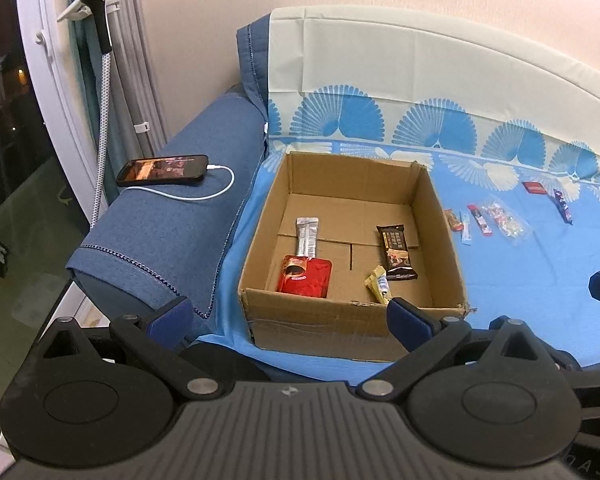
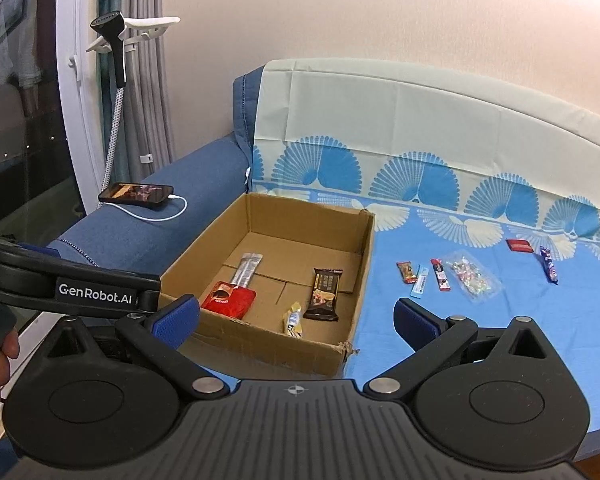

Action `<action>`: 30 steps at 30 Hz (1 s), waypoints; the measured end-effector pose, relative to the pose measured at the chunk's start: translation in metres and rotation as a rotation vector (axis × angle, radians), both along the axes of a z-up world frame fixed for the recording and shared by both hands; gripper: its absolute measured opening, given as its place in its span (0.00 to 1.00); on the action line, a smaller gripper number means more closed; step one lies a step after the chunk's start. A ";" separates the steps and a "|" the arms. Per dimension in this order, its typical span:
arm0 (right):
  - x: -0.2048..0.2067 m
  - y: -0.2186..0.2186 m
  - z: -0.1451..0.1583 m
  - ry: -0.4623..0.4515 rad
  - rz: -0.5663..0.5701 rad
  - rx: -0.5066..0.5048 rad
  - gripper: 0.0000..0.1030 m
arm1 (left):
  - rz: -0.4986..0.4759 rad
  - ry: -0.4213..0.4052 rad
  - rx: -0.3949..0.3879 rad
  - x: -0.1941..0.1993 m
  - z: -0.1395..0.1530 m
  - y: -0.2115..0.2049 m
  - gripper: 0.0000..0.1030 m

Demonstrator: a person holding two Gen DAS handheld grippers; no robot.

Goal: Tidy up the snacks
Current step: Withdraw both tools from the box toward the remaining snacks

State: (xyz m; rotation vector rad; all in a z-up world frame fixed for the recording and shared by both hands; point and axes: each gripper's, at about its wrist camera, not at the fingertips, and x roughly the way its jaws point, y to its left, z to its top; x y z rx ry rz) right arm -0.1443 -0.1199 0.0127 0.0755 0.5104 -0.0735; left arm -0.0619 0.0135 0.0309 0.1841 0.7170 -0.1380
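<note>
The left hand-held gripper (image 1: 287,312) hangs released, jaws wide apart and holding nothing, just in front of the cardboard box (image 1: 352,320). The right hand-held gripper (image 2: 297,314) is likewise spread and bare, near the box's front right corner. Inside the box lie a red packet (image 1: 304,280), a silver stick pack (image 1: 307,236), a dark brown bar (image 1: 398,254) and a small yellow packet (image 1: 378,286). On the blue sofa cover (image 1: 520,280) to the right, well apart from the box, more snacks (image 2: 444,276) lie in a row. A phone (image 1: 163,169) with a white cable rests on the sofa arm.
</note>
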 end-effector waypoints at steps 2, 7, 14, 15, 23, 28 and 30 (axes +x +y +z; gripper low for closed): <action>0.002 0.000 -0.001 0.004 0.001 0.002 1.00 | 0.001 0.003 0.005 0.001 -0.001 -0.001 1.00; 0.006 -0.004 -0.004 0.016 0.003 0.012 1.00 | 0.000 0.017 0.021 0.007 -0.004 -0.007 1.00; 0.016 -0.012 -0.013 0.045 0.001 0.037 1.00 | -0.010 0.039 0.066 0.019 -0.012 -0.020 1.00; 0.018 -0.013 -0.014 0.049 0.000 0.041 1.00 | -0.013 0.043 0.073 0.021 -0.013 -0.023 1.00; 0.030 -0.043 -0.029 0.070 -0.031 0.101 1.00 | -0.045 0.137 0.097 0.050 -0.024 -0.050 1.00; 0.036 -0.085 -0.042 0.081 -0.128 0.145 1.00 | -0.091 0.151 0.115 0.074 -0.022 -0.088 1.00; 0.037 -0.105 -0.048 0.087 -0.172 0.137 1.00 | -0.121 0.181 0.105 0.087 -0.022 -0.109 1.00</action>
